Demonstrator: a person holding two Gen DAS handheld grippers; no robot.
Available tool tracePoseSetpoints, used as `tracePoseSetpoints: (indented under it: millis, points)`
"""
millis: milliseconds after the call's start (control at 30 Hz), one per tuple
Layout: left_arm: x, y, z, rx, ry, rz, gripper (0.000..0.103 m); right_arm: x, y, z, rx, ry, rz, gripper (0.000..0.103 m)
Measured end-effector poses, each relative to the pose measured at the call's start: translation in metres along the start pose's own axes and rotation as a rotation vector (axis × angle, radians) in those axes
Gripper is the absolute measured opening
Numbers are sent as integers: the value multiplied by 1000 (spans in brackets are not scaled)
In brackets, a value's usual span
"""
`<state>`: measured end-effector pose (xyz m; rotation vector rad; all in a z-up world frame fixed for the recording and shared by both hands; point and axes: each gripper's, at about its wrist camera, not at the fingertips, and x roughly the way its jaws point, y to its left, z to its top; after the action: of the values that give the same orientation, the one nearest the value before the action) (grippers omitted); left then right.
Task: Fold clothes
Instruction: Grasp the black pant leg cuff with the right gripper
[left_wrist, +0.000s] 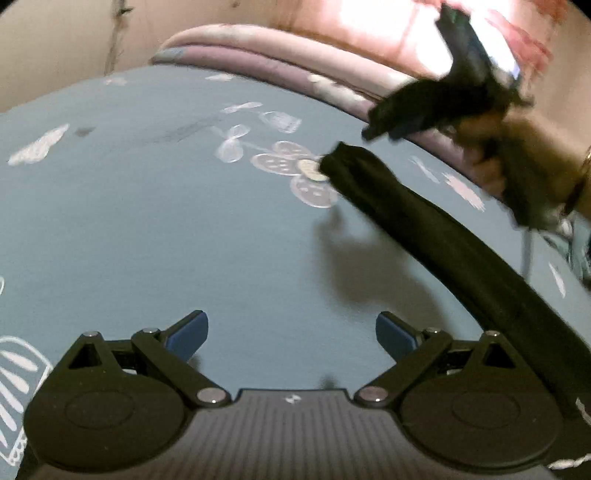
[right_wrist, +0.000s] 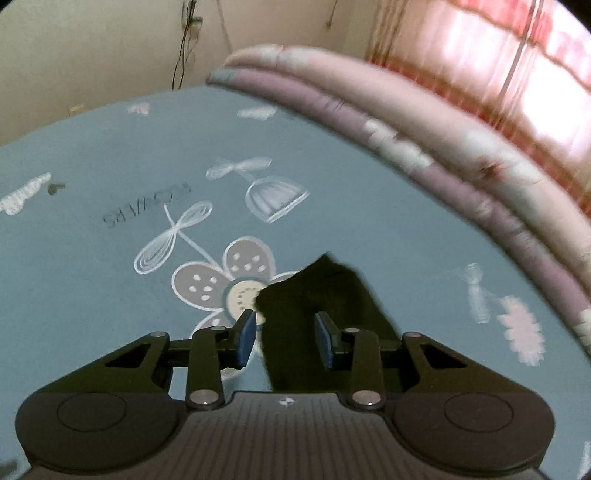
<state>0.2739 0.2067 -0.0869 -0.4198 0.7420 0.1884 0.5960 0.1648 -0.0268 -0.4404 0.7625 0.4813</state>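
A black garment (left_wrist: 424, 221) lies as a long folded strip across the blue-grey flowered bedsheet (left_wrist: 147, 221), running from the printed flower toward the lower right. My left gripper (left_wrist: 291, 332) is open over bare sheet, with nothing between its blue pads and the strip off to its right. In the left wrist view a hand (left_wrist: 491, 170) holds my right gripper (left_wrist: 384, 127) just above the strip's far end. In the right wrist view the black garment (right_wrist: 314, 291) passes between the right gripper (right_wrist: 284, 339) jaws. The pads (right_wrist: 245, 338) stand apart from the cloth.
A folded pink and mauve quilt (right_wrist: 406, 122) lies along the far edge of the bed. Behind it hangs a bright pink curtain (right_wrist: 517, 74). A beige wall with dangling cables (right_wrist: 184, 44) stands at the far left. The bedsheet (right_wrist: 92, 295) stretches left.
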Motion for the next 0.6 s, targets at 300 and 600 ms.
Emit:
tracePoseSetpoints:
  millis: [300,600]
  points:
    - [10,22,1,-65,24,5,97,68,28,-13,-106,96,-89,33]
    - [9,23,0,-67,7,11,97,73,7,-4,139,126,189,29]
